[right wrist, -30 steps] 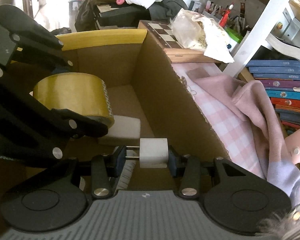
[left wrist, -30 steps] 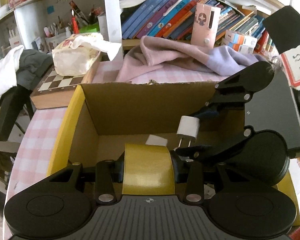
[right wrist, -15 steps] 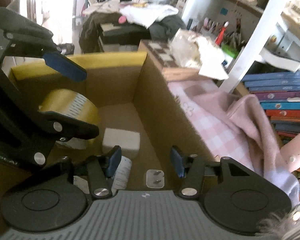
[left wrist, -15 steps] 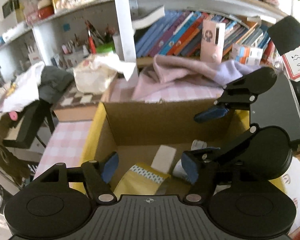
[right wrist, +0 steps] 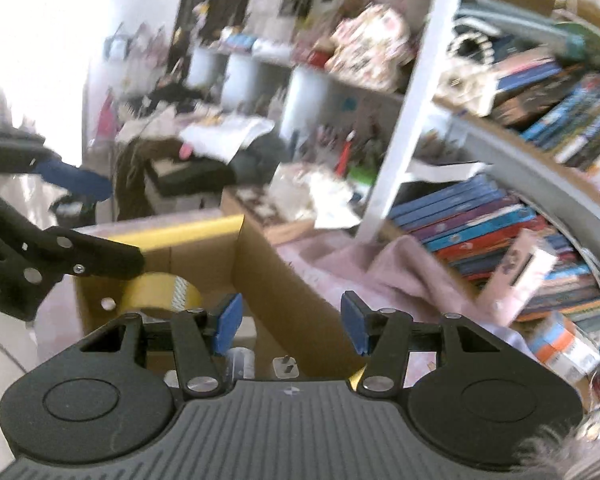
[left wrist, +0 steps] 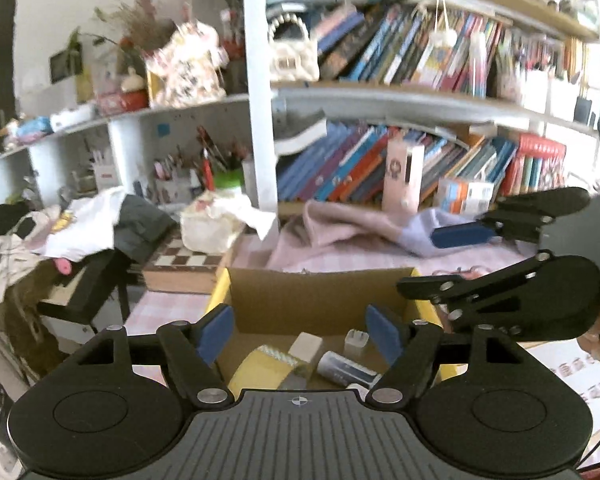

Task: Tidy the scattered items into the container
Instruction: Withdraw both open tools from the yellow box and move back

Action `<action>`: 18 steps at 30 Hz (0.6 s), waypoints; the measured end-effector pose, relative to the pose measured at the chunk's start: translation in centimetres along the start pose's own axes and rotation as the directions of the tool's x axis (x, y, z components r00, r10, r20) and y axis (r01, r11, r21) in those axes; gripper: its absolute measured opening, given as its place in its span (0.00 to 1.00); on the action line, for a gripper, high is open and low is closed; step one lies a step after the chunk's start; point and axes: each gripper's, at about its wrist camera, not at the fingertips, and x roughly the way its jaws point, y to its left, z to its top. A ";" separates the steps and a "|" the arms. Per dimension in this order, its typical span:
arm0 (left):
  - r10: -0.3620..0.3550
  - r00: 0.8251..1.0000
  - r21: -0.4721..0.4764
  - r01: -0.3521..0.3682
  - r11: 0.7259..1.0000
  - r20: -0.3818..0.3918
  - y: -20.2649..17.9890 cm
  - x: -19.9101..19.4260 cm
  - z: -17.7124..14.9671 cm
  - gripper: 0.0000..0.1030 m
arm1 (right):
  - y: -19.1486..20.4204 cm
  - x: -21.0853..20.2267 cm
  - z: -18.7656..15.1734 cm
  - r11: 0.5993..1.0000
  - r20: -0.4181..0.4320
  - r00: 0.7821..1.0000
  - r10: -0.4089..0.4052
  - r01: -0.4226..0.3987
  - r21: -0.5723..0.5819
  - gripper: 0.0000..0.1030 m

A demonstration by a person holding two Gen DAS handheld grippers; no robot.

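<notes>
Box [left wrist: 320,292]: open cardboard, yellow-edged, on the pink-checked counter [left wrist: 160,308].
Contents: yellow tape roll [left wrist: 260,368], white block [left wrist: 305,346], white plug [left wrist: 356,340], lying cylinder [left wrist: 342,368].
Right view: tape's round side [right wrist: 160,292], plug prongs [right wrist: 285,366].
Left hand-held gripper [left wrist: 300,334]: wide open, empty.
Right hand-held gripper [right wrist: 292,320]: wide open, empty.

I see the yellow tape roll [left wrist: 265,366], white foam block [left wrist: 305,347] and white plug adapter [left wrist: 356,340] lying inside the open cardboard box [left wrist: 320,292].
</notes>
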 end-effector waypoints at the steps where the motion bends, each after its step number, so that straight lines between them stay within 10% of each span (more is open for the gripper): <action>1: -0.002 1.000 -0.002 0.002 1.000 0.012 -0.1 -1.0 -0.2 0.74 | 0.1 -1.2 -0.1 1.000 0.018 1.000 -0.011 0.011 0.025 0.51; 18: 0.019 0.994 -0.039 -0.015 0.999 0.103 -3.6 -13.7 -8.7 0.81 | 7.2 -16.9 -7.4 0.938 0.114 0.946 -0.303 0.275 0.211 0.63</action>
